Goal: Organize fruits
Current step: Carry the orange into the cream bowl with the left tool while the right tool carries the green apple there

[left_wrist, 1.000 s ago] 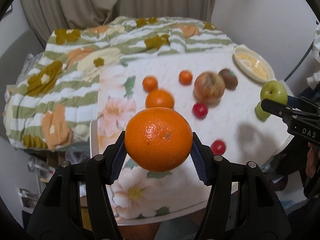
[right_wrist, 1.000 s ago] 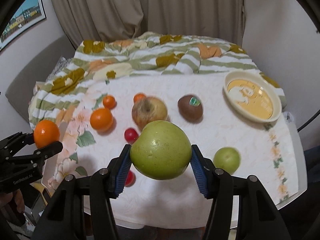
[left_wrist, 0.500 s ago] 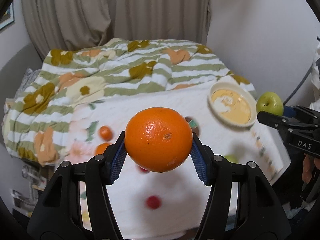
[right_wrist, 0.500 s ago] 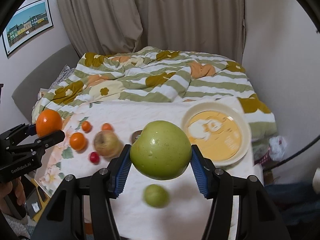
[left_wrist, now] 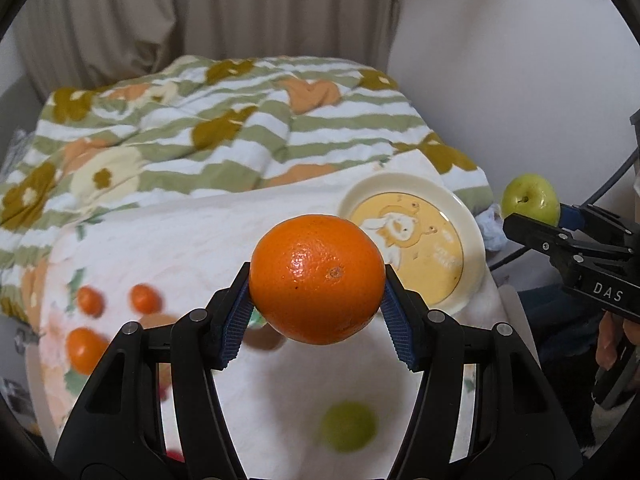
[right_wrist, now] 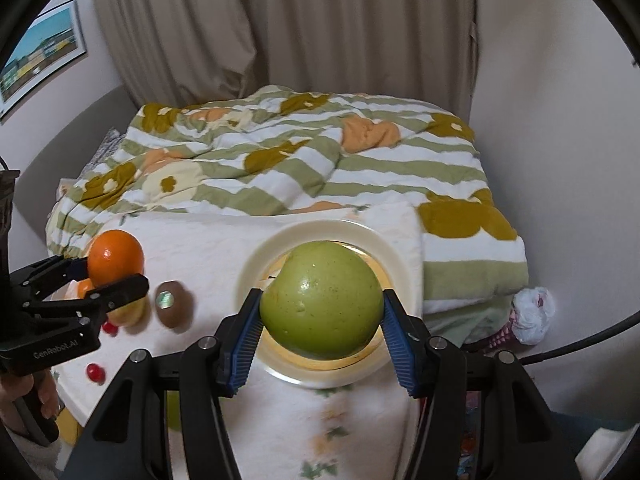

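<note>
My left gripper [left_wrist: 317, 312] is shut on a large orange [left_wrist: 316, 278] and holds it above the table, left of the cream plate [left_wrist: 460, 216]. My right gripper [right_wrist: 322, 330] is shut on a green apple [right_wrist: 322, 306] and holds it over the same plate [right_wrist: 256, 264]. In the left wrist view the right gripper with its apple [left_wrist: 528, 200] shows at the right. In the right wrist view the left gripper with its orange [right_wrist: 115, 258] shows at the left.
On the white floral tablecloth [left_wrist: 200, 240] lie three small oranges [left_wrist: 84, 350], a second green apple [left_wrist: 348, 426], a kiwi [right_wrist: 174, 304], a yellow-red apple [right_wrist: 128, 314] and small red fruits [right_wrist: 95, 372]. A striped floral duvet [right_wrist: 300, 160] lies behind the table.
Both grippers have moved to the right toward the plate with their fruit held. The right gripper's apple now hangs over the plate.
</note>
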